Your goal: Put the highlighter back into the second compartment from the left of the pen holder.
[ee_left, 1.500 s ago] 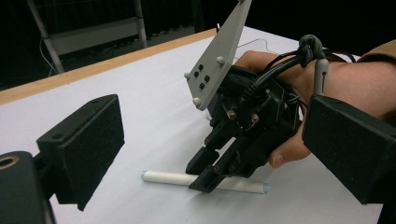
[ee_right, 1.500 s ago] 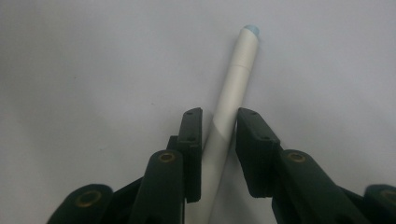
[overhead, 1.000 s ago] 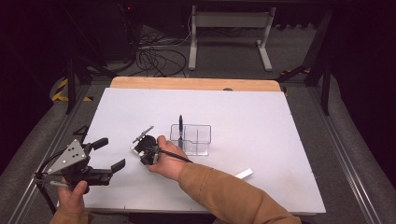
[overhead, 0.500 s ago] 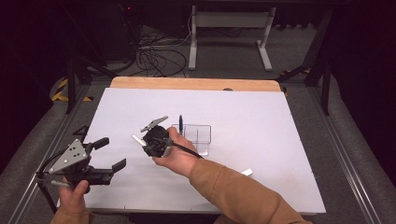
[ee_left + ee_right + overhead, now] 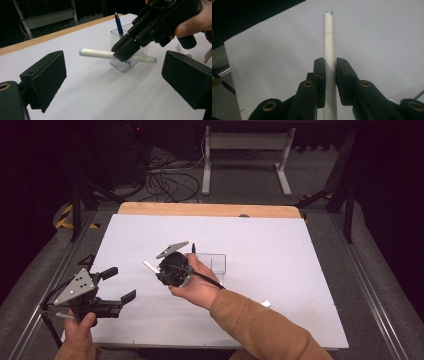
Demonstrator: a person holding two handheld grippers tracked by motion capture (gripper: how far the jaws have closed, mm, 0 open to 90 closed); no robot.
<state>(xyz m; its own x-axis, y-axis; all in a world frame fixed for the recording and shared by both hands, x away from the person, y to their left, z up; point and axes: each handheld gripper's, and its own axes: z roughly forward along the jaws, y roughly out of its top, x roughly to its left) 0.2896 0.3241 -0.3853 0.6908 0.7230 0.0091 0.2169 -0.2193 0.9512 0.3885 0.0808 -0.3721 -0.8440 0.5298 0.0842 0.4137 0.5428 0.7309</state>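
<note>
Your right gripper (image 5: 329,75) clamps a white marker (image 5: 110,55) at mid-length, holding it level above the tabletop (image 5: 280,245), just in front of the clear plastic holder (image 5: 125,47) with a blue pen (image 5: 119,23) standing inside. Your left gripper (image 5: 112,77), wide open and empty, hovers near that holder.

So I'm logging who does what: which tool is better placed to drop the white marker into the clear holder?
The right tool: it is shut on the white marker beside the clear holder. The left tool hangs open, nearer the table's front-left corner.
</note>
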